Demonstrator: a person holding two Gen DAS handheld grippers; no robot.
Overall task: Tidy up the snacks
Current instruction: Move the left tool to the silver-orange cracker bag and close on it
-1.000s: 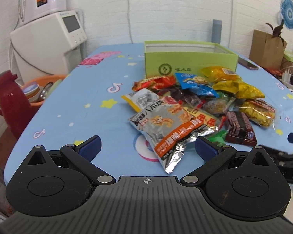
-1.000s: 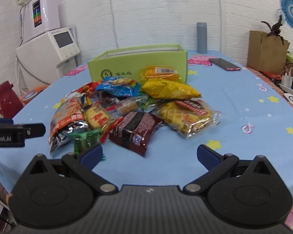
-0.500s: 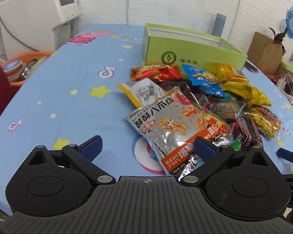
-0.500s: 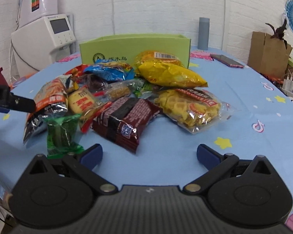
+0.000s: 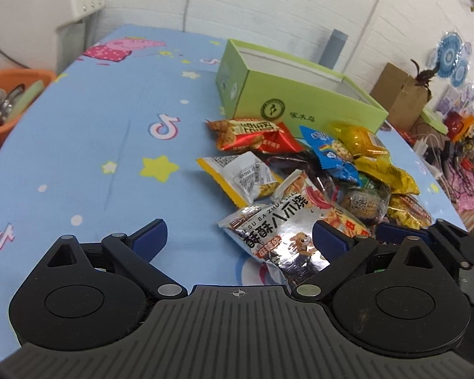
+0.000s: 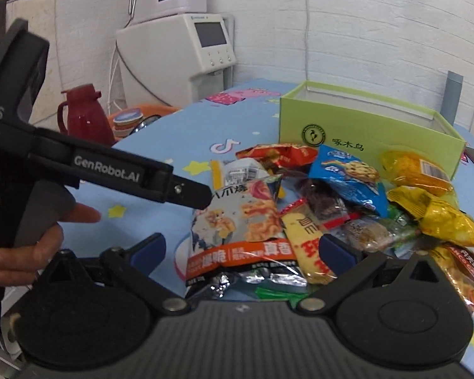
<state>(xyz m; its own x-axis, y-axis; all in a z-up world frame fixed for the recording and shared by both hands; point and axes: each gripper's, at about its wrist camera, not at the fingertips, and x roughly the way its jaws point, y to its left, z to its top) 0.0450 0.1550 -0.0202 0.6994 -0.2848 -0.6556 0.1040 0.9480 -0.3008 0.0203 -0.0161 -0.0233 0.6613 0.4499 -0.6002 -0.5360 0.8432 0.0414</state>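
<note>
Left wrist view, near field: left gripper (image 5: 238, 237) spread wide, nothing held; large silver-and-orange snack bag (image 5: 281, 233) lying between the blue pads, offset toward the right-hand pad (image 5: 328, 237) and apparently touching it. Long axis of bag running roughly along the line of approach, crimped foil end nearest the camera, printed face up. Judged: a short advance and a closing stroke across the narrow width likely enough for a grasp.

Right wrist view, near field: right gripper (image 6: 241, 248) likewise wide open and empty, poised over the same bag's orange band (image 6: 237, 257); yellow wrapped bar (image 6: 309, 249) just beside its right-hand pad. Both claws about equally near; tip of left gripper seen at the bag's far upper edge, hence risk of the two tools meeting.

Middle field: white-and-yellow packet (image 5: 246, 178), red packet (image 5: 256, 135), blue cookie packet (image 5: 331, 154) and yellow bags (image 5: 385, 173) heaped close together, several overlapping the large bag's far end; possible drag on lifting.

Far field: open green box (image 5: 300, 101) on the blue tablecloth (image 5: 110, 132), just behind the heap, apparently empty, interior only partly visible.
</note>
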